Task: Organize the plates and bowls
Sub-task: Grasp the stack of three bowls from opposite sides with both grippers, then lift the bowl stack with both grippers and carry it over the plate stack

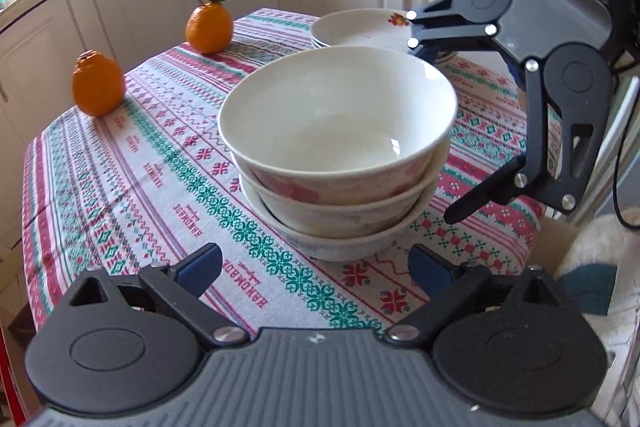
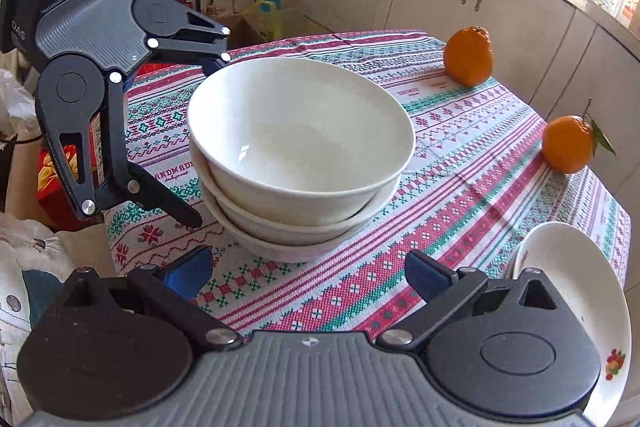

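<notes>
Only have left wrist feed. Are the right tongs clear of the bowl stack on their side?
Observer: Yes. The right tongs are open, and both blue pads stop short of the bowl stack, with bare tablecloth between.
Operator: My own tongs, seen from outside?
Observer: The left tongs straddle the stack's side, one finger behind the top rim and one low beside the bottom bowl. I see no contact.
Operator: Plates?
Observer: The plate stack sits at the cloth's corner, right beside the right tongs' body, which hides its near rim.
</notes>
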The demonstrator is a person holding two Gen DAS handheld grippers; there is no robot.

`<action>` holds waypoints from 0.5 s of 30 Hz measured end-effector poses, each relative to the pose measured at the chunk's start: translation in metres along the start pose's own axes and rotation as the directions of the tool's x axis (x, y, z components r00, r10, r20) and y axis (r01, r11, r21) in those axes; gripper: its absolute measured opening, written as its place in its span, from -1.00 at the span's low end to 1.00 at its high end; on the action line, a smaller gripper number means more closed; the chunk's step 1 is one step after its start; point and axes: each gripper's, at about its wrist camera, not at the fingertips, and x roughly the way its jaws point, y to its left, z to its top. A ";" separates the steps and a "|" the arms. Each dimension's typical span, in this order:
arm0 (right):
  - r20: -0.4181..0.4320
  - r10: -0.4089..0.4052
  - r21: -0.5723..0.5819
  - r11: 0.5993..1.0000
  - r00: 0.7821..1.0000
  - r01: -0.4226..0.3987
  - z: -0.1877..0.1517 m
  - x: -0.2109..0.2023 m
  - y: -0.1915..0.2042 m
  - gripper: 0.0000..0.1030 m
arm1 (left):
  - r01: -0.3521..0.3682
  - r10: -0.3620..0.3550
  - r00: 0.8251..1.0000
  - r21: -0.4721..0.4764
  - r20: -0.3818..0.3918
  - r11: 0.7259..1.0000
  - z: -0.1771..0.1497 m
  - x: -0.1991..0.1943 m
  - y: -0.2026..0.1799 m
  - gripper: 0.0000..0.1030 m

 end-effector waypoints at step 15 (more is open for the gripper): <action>-0.050 0.088 -0.080 0.993 0.995 -0.091 0.018 0.021 -0.010 0.99 | 0.158 -0.153 0.987 0.156 -0.044 0.975 0.012 0.014 0.011 0.68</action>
